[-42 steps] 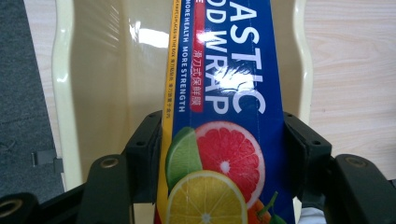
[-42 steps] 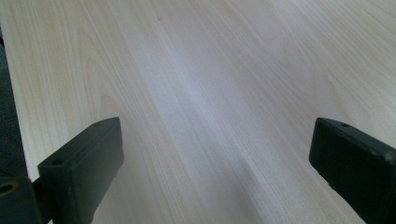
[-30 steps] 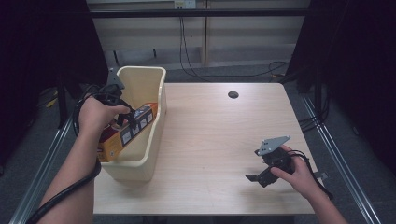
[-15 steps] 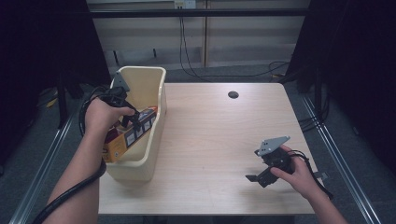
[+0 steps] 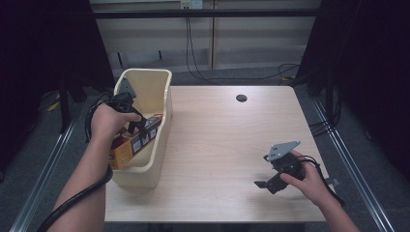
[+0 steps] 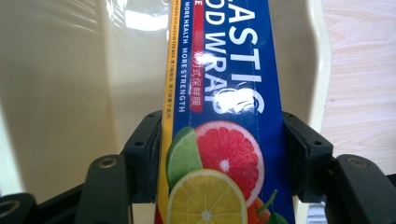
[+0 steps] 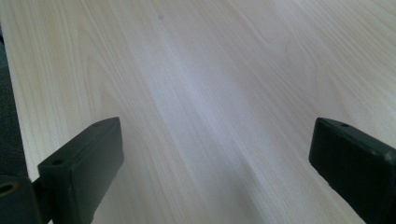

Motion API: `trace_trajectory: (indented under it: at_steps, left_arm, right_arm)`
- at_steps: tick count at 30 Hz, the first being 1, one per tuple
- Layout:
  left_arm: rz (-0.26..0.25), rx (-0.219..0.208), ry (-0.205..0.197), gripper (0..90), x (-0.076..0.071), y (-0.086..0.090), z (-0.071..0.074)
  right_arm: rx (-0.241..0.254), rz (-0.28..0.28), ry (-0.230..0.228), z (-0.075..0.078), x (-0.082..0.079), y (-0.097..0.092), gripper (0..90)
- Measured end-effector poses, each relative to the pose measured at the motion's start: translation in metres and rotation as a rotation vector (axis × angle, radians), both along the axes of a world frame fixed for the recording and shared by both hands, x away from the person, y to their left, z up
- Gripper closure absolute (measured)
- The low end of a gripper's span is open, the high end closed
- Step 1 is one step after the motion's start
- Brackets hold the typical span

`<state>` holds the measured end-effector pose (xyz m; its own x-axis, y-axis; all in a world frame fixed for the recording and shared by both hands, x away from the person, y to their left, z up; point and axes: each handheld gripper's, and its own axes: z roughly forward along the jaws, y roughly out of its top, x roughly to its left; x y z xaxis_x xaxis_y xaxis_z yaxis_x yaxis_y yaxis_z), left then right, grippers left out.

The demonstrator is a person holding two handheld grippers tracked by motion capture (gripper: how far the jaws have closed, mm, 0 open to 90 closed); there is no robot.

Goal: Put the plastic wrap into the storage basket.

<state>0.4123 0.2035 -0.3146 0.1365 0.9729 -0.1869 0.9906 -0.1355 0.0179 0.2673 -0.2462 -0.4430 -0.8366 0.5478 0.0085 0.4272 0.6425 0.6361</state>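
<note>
One plastic wrap box (image 6: 219, 140), long and blue with a yellow edge strip, printed with cut citrus fruit and white lettering, pinched across its width between both black jaws of the left gripper (image 6: 219, 154). Seen from the high view as an orange-and-dark box (image 5: 138, 140) lying slanted inside the cream bin (image 5: 162, 79), one end low near the bin's near wall, the other end up toward the bin's right rim. Left gripper (image 5: 135, 126) reaching down into the bin from the left side, gripped by the left hand (image 5: 107, 121), with its grey three-cornered plate tilted up above the knuckles and a black cable looping down past the forearm. Bin standing on the left end of the pale wooden table (image 5: 227, 140), its long side running away from the person. Smooth cream inner walls of the bin (image 6: 70, 84) behind the box in the left gripper view, with a strip of table to the right.

Well apart, near the table's front right corner, right gripper (image 5: 265, 184) held by the right hand (image 5: 309, 181), jaws spread wide with nothing between them. Bare wood grain (image 7: 210, 93) between those jaws (image 7: 215, 163) in the right gripper view. Small dark round hole (image 5: 241, 98) in the table's far part.
</note>
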Motion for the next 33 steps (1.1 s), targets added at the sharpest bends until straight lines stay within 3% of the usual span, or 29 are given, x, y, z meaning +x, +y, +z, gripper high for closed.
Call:
trace_trajectory:
  at_steps: [10, 15, 17, 18, 21, 26, 33]
  left_arm:
    - [-0.007, 0.013, 0.026, 39.6, 0.001, -0.002, -0.006]
    - [0.012, 0.011, -0.002, 39.2, 0.000, -0.002, -0.003]
    - [0.002, 0.004, 0.010, 39.0, 0.000, 0.000, -0.001]
    - [0.011, 0.007, 0.001, 38.9, -0.001, -0.001, -0.001]
    - [0.037, -0.051, -0.031, 39.1, -0.001, 0.002, 0.008]
    - [0.022, -0.051, -0.053, 37.8, -0.002, -0.001, 0.022]
    - [0.008, -0.068, -0.093, 33.4, 0.000, -0.003, 0.028]
  right_arm:
    - [-0.001, 0.004, -0.003, 0.000, 0.000, 0.000, 3.2]
    - [0.000, 0.000, 0.000, 0.000, 0.000, 0.000, 3.2]
    - [-0.001, 0.005, -0.002, 0.000, 0.000, 0.000, 3.2]
    - [-0.002, 0.003, -0.002, 0.000, 0.000, 0.000, 3.2]
    - [0.000, 0.001, 0.001, 0.000, 0.000, 0.001, 3.2]
    - [0.006, 0.002, 0.002, 0.000, 0.000, 0.001, 3.2]
    - [0.009, 0.004, -0.001, 0.000, 0.000, -0.001, 3.2]
